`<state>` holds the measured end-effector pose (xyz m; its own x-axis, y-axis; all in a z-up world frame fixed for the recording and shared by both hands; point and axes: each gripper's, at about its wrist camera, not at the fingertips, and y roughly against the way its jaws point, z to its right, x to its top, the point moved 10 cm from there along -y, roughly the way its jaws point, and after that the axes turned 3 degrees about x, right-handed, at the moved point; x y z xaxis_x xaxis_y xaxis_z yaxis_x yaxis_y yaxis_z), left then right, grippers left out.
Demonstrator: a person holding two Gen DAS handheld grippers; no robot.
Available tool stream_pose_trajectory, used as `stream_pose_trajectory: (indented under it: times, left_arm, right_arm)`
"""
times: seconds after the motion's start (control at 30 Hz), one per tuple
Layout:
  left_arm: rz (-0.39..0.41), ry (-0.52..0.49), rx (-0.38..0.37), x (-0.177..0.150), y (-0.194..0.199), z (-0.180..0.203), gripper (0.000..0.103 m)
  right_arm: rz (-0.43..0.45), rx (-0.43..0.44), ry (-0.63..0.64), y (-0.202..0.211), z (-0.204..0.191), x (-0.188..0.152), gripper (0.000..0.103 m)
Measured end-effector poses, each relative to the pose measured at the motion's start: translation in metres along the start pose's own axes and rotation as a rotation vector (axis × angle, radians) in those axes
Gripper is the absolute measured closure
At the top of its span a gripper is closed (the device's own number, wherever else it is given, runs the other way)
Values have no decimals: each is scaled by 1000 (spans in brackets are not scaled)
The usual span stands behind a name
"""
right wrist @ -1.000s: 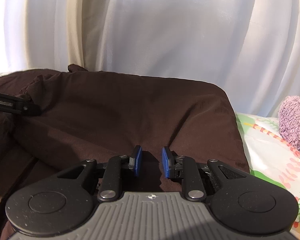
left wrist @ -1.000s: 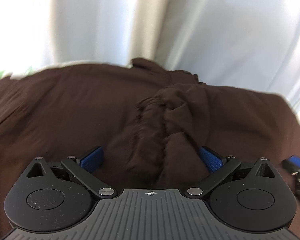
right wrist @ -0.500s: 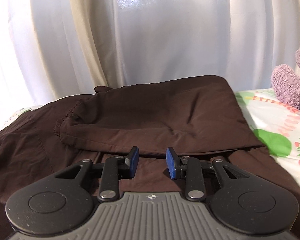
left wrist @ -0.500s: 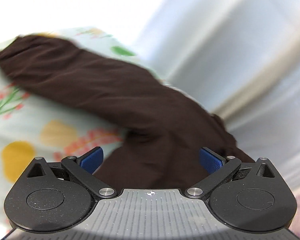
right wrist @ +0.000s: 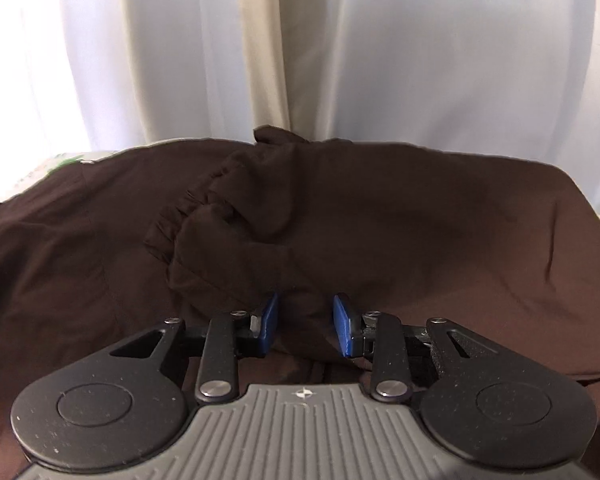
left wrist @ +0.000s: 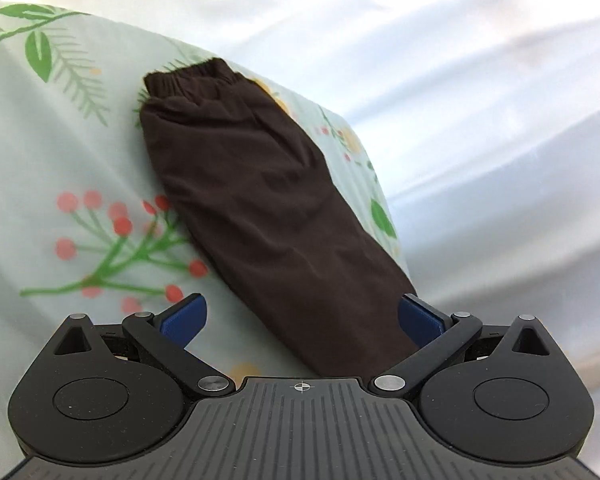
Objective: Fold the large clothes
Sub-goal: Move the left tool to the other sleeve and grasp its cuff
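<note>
Dark brown fabric garment (right wrist: 380,232) spread on pale floral-print bedsheet (left wrist: 60,160), elastic-cuffed sleeve (left wrist: 260,200) extended flat, left gripper (left wrist: 300,316) jaws wide apart over sleeve, right gripper (right wrist: 305,320) jaws parted, nothing clamped.

Floral bedsheet (left wrist: 60,152) under a dark brown garment (right wrist: 380,216); elastic-cuffed sleeve (left wrist: 260,200) stretched flat along the sheet's curtain-side edge.

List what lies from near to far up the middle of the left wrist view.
left gripper → brown sleeve → elastic cuff → floral bedsheet → white curtain
</note>
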<state>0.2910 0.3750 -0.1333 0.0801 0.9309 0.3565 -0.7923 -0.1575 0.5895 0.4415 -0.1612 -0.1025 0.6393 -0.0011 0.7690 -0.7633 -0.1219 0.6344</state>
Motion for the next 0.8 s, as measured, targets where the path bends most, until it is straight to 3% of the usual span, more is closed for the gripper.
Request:
stream_pose_trajectory:
  times: [0.07,0.17,0.37,0.43,0.5,0.53,0.6,0.7,0.8]
  left_arm:
    - [31,54,8,17,-4,-12,0]
    - [66,103,19,37,-11,-26,13]
    - [100,177,2,59,-23,-46,26]
    - [104,197,3,63,-24,-49,34]
    - [99,188,17,64,-22,-54,71]
    - [96,189,24,66,-22,-56,81]
    - [82,202,-2,68,-22,-58,88]
    - [105,147,-41,75,-10,-43,92]
    - [162,2,-87,77,14,-1,93]
  right_arm:
    - [-4,17,-13,6,1,1,72]
    - [2,43,-45,18,3,1,72]
    - [17,80,-135,39,6,-6,72]
    - [7,99,-154,42,4,-10,72]
    - [11,98,-155,46,4,-12,72]
    - [14,94,-153,47,3,-13,72]
    - [21,87,-160,51,6,-12,72]
    - [40,79,-178,61,12,-11,72]
    - [70,76,-197,75,21,-9,72]
